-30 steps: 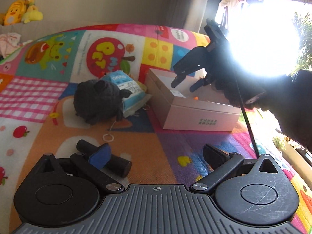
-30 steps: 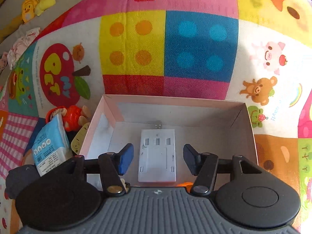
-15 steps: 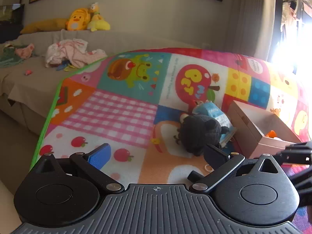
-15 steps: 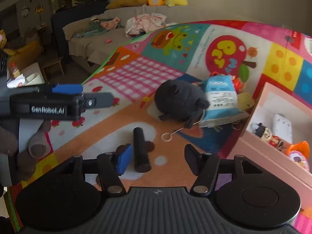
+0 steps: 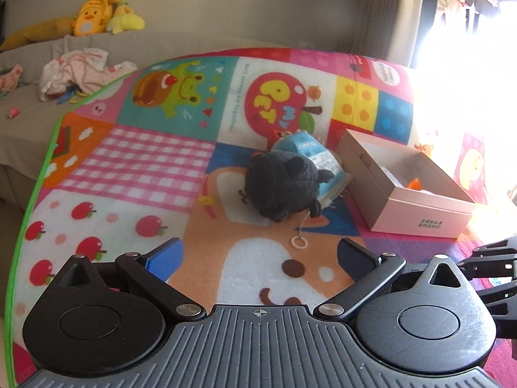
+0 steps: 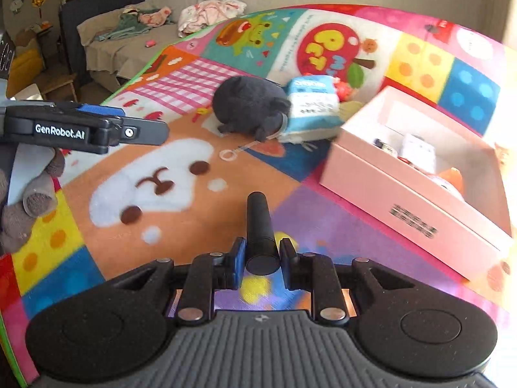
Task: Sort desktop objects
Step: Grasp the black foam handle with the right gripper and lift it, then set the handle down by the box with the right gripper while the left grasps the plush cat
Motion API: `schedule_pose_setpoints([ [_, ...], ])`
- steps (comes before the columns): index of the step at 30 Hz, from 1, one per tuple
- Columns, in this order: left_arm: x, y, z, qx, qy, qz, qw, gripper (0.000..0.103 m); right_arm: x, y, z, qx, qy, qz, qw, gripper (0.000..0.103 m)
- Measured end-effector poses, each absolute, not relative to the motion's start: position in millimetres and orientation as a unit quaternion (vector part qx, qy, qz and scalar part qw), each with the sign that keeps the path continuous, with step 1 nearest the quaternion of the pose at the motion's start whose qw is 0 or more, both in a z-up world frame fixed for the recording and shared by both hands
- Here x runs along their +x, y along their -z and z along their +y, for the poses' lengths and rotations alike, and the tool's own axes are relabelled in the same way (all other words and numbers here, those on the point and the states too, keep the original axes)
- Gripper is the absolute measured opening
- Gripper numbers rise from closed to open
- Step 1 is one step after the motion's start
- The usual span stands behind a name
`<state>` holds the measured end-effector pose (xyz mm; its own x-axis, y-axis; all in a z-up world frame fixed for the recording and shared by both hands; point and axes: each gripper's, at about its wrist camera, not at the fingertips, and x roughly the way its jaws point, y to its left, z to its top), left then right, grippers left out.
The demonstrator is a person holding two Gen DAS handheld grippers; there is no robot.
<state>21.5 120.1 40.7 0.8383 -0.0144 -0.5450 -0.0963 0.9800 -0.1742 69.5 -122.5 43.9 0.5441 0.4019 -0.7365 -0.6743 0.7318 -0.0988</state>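
Observation:
My right gripper (image 6: 260, 260) is shut on a black cylinder (image 6: 259, 226) and holds it above the play mat. An open pink box (image 6: 416, 200) to its right holds a white adapter (image 6: 416, 150), a small figure and an orange toy; the box also shows in the left wrist view (image 5: 420, 208). A black plush toy (image 5: 282, 187) with a ring on a string (image 5: 298, 242) lies left of the box against a blue tissue pack (image 5: 311, 152). My left gripper (image 5: 258, 258) is open and empty above the mat; it also shows in the right wrist view (image 6: 84, 127).
A colourful play mat (image 5: 161, 161) covers the surface, its green edge (image 5: 29, 213) at the left. A red toy (image 6: 342, 89) lies behind the tissue pack. A sofa (image 6: 129, 42) with clothes and yellow plush toys stands behind. Bright window glare fills the right.
My right gripper left the box, came down to the mat and shut on the black cylinder, which now is lifted. My left gripper swung left, then back toward the plush toy.

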Motion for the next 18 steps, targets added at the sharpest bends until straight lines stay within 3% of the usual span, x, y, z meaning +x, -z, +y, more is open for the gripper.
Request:
schedule_pose_setpoints([
  [5,41,-41,97,-0.077,0.006,0.286,0.955,0.103,80,-29,-176,-0.198,-0.202,0.357,0.89,0.024],
  [7,56,-45,89,-0.066,0.008,0.28,0.958,0.103,79,-29,-190,-0.17,-0.182,0.354,0.902,0.045],
  [10,85,-50,83,-0.047,-0.011,0.278,0.959,0.103,71,-27,-208,-0.102,-0.184,0.352,0.912,0.064],
  [15,145,-49,83,-0.022,-0.067,0.299,0.952,0.103,56,-23,-223,-0.014,-0.189,0.341,0.921,0.083],
  [18,170,-41,88,-0.028,-0.076,0.327,0.942,0.103,58,-22,-229,0.01,-0.18,0.342,0.922,0.085],
])
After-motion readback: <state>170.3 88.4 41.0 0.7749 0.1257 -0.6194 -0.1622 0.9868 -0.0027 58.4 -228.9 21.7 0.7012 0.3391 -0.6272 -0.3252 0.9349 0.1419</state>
